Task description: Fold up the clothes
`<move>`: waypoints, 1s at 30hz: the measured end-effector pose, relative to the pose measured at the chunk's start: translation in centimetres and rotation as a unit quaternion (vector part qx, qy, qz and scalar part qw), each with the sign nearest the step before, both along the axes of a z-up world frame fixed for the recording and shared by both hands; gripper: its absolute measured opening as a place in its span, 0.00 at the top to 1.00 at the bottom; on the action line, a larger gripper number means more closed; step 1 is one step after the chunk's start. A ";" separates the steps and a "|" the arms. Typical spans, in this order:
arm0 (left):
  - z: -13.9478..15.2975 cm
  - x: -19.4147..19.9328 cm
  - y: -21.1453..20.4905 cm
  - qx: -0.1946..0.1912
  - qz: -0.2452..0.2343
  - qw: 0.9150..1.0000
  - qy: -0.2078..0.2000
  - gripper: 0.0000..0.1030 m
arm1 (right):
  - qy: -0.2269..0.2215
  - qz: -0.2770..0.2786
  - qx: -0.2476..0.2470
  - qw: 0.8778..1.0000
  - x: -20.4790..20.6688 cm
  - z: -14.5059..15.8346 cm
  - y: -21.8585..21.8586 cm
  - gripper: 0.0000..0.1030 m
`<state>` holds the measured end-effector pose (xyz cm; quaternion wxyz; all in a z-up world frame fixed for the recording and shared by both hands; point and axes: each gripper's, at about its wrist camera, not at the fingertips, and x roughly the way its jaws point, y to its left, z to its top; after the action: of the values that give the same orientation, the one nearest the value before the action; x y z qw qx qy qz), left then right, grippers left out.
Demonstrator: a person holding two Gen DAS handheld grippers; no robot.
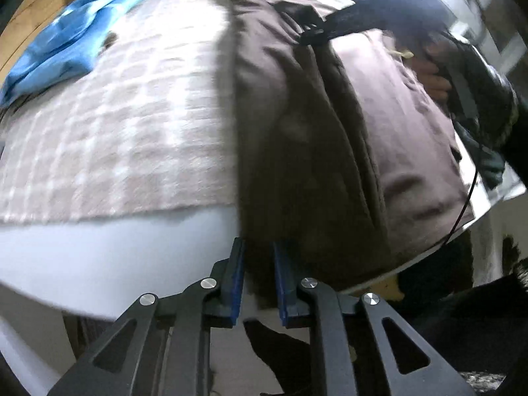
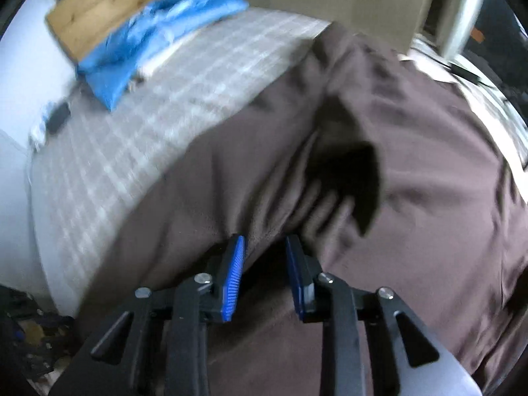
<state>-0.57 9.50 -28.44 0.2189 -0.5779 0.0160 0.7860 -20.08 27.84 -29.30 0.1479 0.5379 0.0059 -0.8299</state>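
Left tool [image 1: 258,277] up close has its blue pads narrowed on the hem of the brown garment [image 1: 297,165], which hangs off the white counter [image 1: 115,250]. Right view: right tool [image 2: 265,274] set narrow, brown fabric [image 2: 231,181] bunched between the pads, can't tell if pinched.

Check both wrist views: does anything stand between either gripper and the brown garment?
Nothing visible does. The brown garment lies directly between the left gripper fingers, and the right gripper sits right over its folds.
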 end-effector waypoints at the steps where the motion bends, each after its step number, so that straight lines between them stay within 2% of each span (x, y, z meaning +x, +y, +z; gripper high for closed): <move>1: 0.5 0.1 0.1 0.016 -0.004 1.000 0.003 0.86 | 0.003 0.009 -0.006 1.000 0.7 0.4 -0.6 0.76; 3: 1.3 0.2 1.0 0.046 -0.017 0.999 0.011 0.86 | 0.005 0.035 -0.014 0.999 2.1 1.0 -2.3 0.79; 6: 1.0 0.3 2.7 0.069 -0.044 0.997 0.012 0.76 | -0.008 0.079 -0.009 0.997 3.0 -0.1 -4.8 0.79; 7: 0.3 0.2 3.2 0.064 -0.051 0.997 0.009 0.74 | -0.013 0.083 -0.003 0.996 3.1 -0.6 -4.7 0.79; 8: -0.8 0.1 3.2 0.034 -0.052 0.998 0.000 0.74 | -0.017 0.087 0.002 0.996 3.2 -1.1 -4.7 0.81; 9: -1.3 0.3 2.4 0.027 -0.044 0.999 -0.004 0.75 | -0.021 0.090 0.007 0.996 3.2 -1.6 -4.7 0.84; 10: -1.4 0.5 1.4 0.036 -0.035 0.999 -0.005 0.76 | -0.026 0.094 0.012 0.995 3.3 -2.0 -4.7 0.84; 12: -0.8 0.7 0.1 0.027 -0.013 1.000 -0.009 0.84 | -0.020 0.072 0.006 0.997 3.5 -1.0 -3.4 0.84; 15: 0.9 1.2 0.1 0.024 -0.007 1.000 0.013 0.84 | 0.012 0.053 0.020 0.998 4.4 0.6 -2.7 0.81; 18: 2.4 1.3 2.4 0.058 -0.022 0.998 0.025 0.84 | 0.009 0.033 0.012 0.999 4.5 0.8 -1.9 0.81; 20: 3.2 1.4 4.0 0.064 -0.046 0.996 0.040 0.81 | -0.005 0.023 0.004 1.000 3.7 0.2 -1.2 0.81; 23: 2.5 1.6 5.6 0.044 -0.067 0.996 0.044 0.77 | -0.024 0.023 -0.004 0.999 2.2 -0.7 -2.0 0.81; 26: 0.4 1.2 5.3 0.025 -0.063 0.997 0.022 0.77 | -0.058 0.029 -0.013 0.998 1.8 -1.8 -2.2 0.80; 27: -0.3 1.2 5.0 0.016 -0.058 0.998 0.015 0.78 | -0.065 0.030 -0.017 0.997 2.1 -2.0 -2.2 0.75; 30: -0.6 0.9 4.3 0.035 -0.035 0.999 0.012 0.81 | -0.080 0.032 -0.031 0.996 3.4 -2.3 -2.2 0.70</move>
<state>0.37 13.76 -29.08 0.2665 -0.5591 0.0112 0.7850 -16.65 25.69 -31.57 0.1915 0.5974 -0.0145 -0.7786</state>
